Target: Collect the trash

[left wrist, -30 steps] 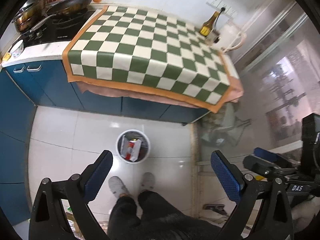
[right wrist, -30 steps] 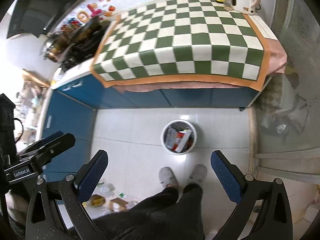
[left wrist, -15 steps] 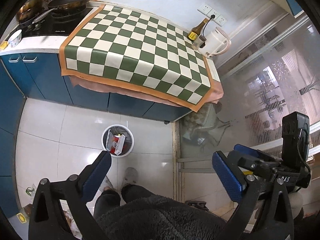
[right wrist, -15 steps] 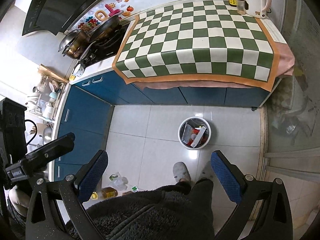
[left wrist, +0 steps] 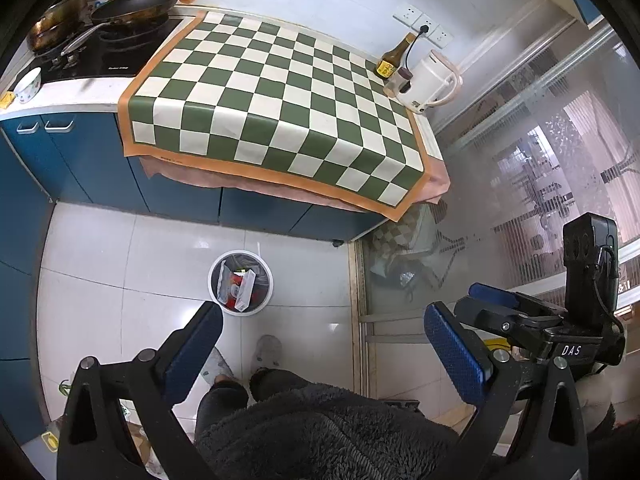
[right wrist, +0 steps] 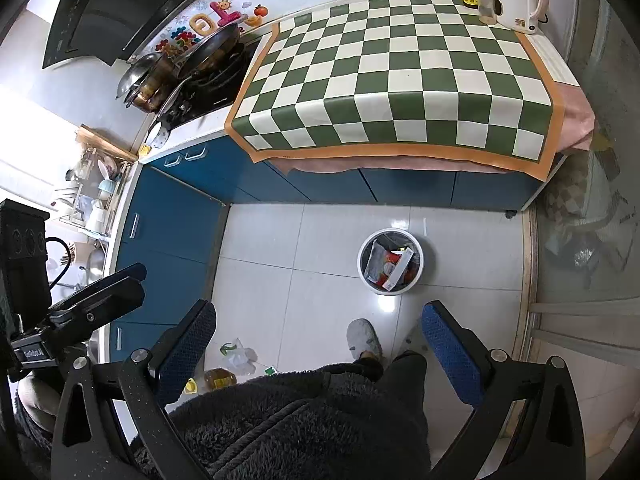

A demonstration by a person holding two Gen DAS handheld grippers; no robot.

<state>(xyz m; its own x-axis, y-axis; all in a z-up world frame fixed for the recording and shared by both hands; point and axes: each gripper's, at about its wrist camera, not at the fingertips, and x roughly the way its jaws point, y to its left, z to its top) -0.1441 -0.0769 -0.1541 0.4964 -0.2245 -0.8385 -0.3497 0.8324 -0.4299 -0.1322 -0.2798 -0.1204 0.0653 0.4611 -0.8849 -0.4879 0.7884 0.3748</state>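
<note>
1. Kitchen seen from high up: pale floor tiles [left wrist: 120,280] run in front of blue cabinets [left wrist: 80,160], and a glass sliding door [left wrist: 520,160] closes the right side.
2. At far left on the counter, a stove [left wrist: 116,52] carries a frying pan [left wrist: 136,2]; a small bowl [left wrist: 27,85] sits near the counter's front edge.
3. Across the middle of the counter lies a green-and-white checkered mat [left wrist: 272,108] with an orange border, its front edge overhanging.
4. At the mat's right rear corner stand a brown bottle [left wrist: 394,58], a small jar [left wrist: 396,82] and a white kettle [left wrist: 428,82], close together.
5. On the floor in front of the cabinets stands a white trash bin [left wrist: 240,282], with cartons and wrappers inside it.
6. Below, the left gripper [left wrist: 320,344] is spread wide with nothing between its blue pads [left wrist: 196,344].
7. The right gripper [right wrist: 318,344] is likewise spread wide and empty; in its view the bin [right wrist: 390,261] lies just ahead of a person's slippered foot [right wrist: 363,338].
8. Left of that foot, loose litter [right wrist: 236,360] lies on the tiles: a crumpled bag and a yellowish bottle [right wrist: 219,378].
</note>
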